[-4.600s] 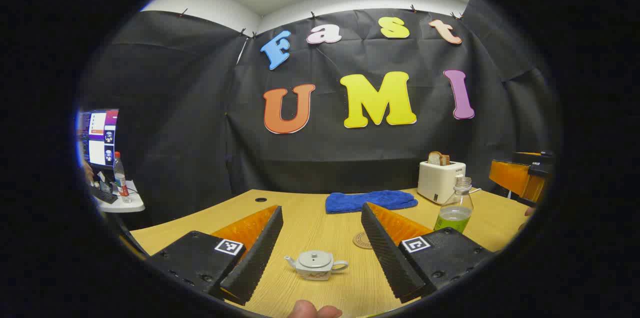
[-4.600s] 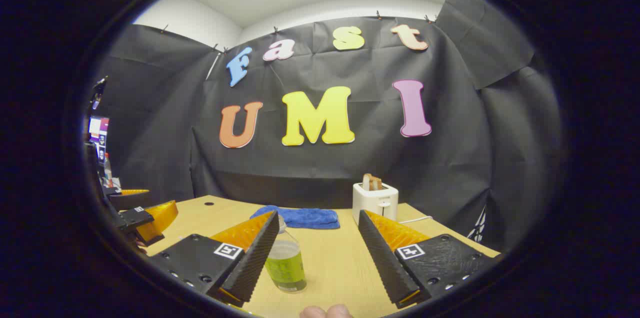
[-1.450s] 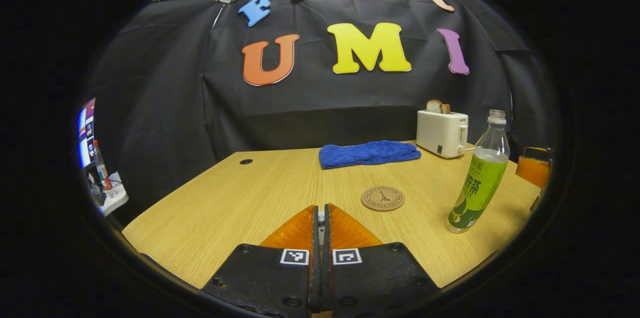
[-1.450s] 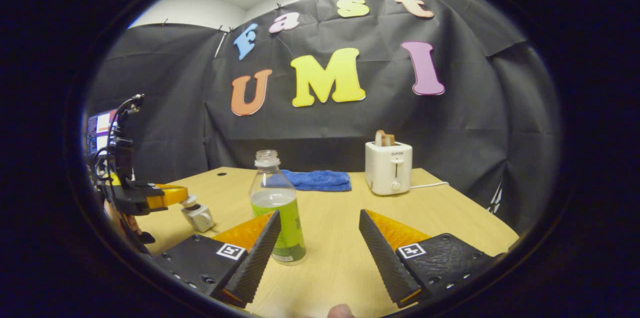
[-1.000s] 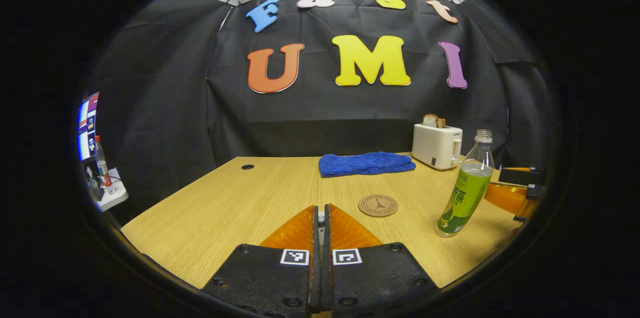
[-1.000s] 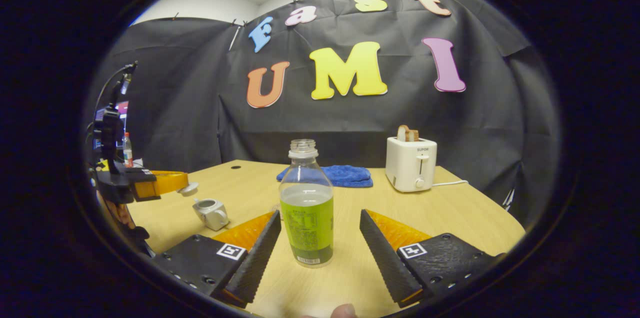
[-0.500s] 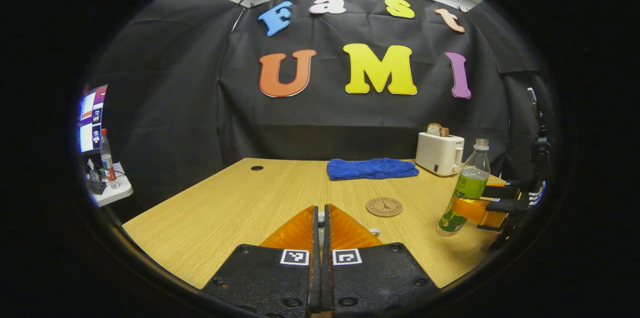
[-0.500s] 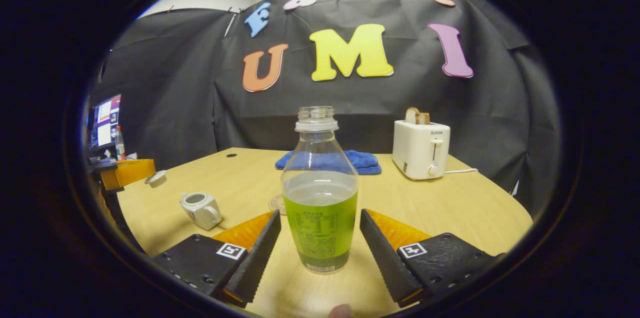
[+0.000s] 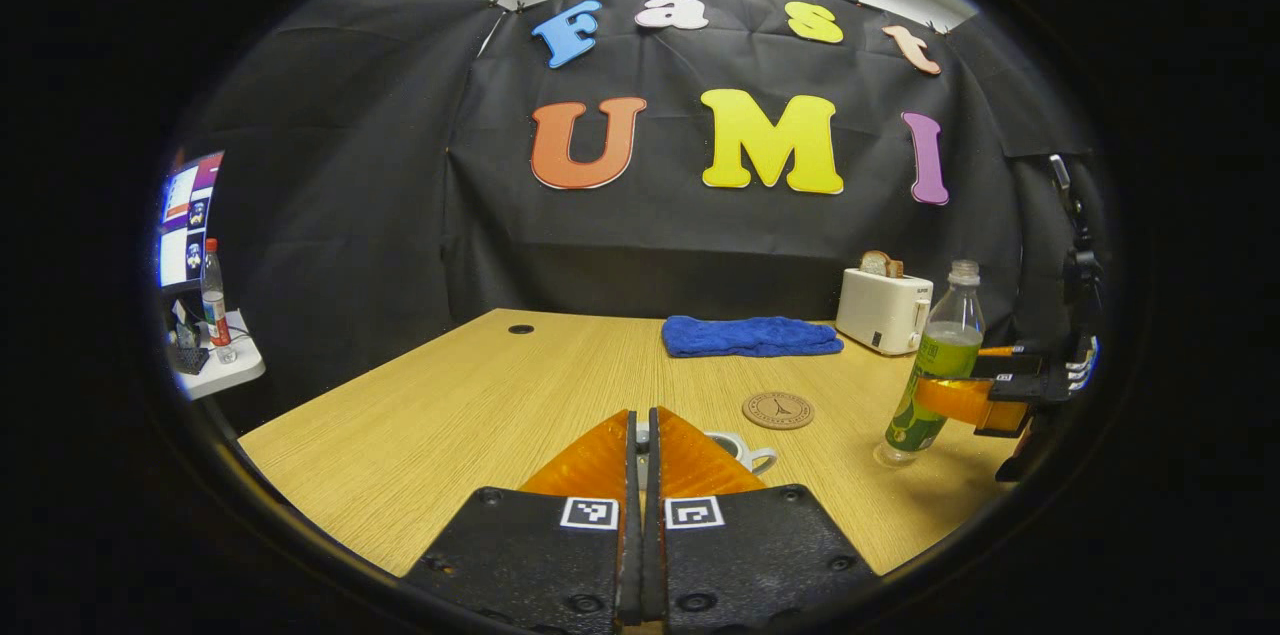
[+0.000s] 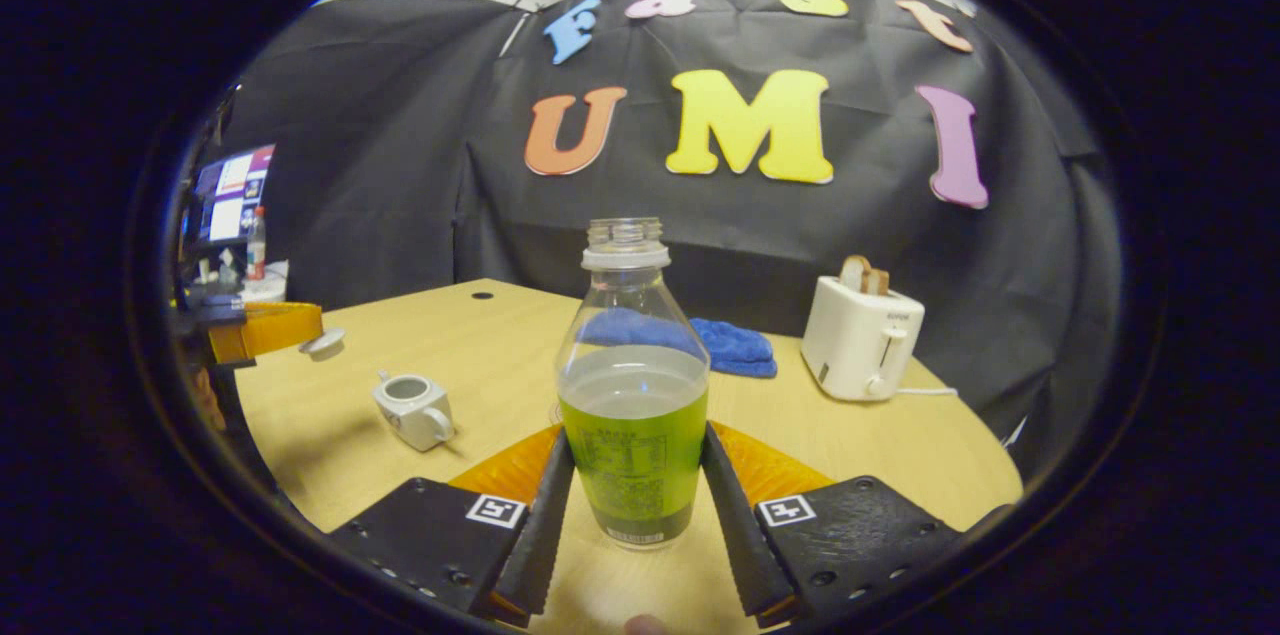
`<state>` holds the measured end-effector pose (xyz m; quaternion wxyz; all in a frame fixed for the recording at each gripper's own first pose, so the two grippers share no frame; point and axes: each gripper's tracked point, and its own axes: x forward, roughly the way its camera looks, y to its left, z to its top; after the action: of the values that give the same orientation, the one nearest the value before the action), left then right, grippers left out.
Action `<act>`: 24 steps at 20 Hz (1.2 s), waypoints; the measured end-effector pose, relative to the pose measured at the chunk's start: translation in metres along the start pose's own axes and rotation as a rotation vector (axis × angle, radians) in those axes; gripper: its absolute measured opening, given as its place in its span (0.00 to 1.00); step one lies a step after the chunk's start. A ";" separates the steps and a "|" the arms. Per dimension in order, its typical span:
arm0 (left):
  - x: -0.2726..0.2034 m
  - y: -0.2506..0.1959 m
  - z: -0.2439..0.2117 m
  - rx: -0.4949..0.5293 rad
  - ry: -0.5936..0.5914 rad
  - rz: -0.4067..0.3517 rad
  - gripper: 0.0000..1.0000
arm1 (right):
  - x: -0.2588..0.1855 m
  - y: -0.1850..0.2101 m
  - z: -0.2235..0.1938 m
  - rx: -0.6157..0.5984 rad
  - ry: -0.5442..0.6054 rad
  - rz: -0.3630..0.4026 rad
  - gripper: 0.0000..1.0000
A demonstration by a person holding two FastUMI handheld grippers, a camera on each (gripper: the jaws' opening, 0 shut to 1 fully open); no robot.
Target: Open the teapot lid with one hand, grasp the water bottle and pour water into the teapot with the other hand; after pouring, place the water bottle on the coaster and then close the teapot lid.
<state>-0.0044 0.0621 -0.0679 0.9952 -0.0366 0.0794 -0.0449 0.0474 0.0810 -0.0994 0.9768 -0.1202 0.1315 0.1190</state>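
- Gripping the water bottle (image 10: 634, 395) low on its green label, the right gripper (image 10: 634, 505) has both ribbed fingers pressed against the clear plastic.
- Bottle stands upright on the wood-grain table (image 10: 480, 355), long axis vertical, open neck upward, uncapped.
- Left gripper (image 9: 641, 455) is clamped on the small round teapot lid (image 10: 322, 343), held above the table.
- White ceramic teapot (image 10: 412, 409) sits open, handle toward the right gripper view's camera.
- Round cork-like coaster (image 9: 778, 409) lies flat between teapot and bottle.
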 end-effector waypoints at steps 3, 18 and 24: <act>-0.001 0.004 -0.002 -0.003 -0.007 -0.001 0.03 | 0.008 0.011 0.009 -0.195 0.015 0.025 0.69; -0.003 0.041 -0.011 -0.024 -0.016 0.030 0.03 | 0.052 0.034 0.038 -1.168 -0.074 -0.140 0.69; -0.004 0.057 -0.013 -0.039 -0.023 0.050 0.03 | 0.074 0.053 0.037 -1.345 -0.078 -0.124 0.70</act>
<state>-0.0052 0.1185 -0.0850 0.9959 -0.0545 0.0696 -0.0180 0.1112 0.1561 -0.0972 0.6986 -0.7048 -0.0137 0.1227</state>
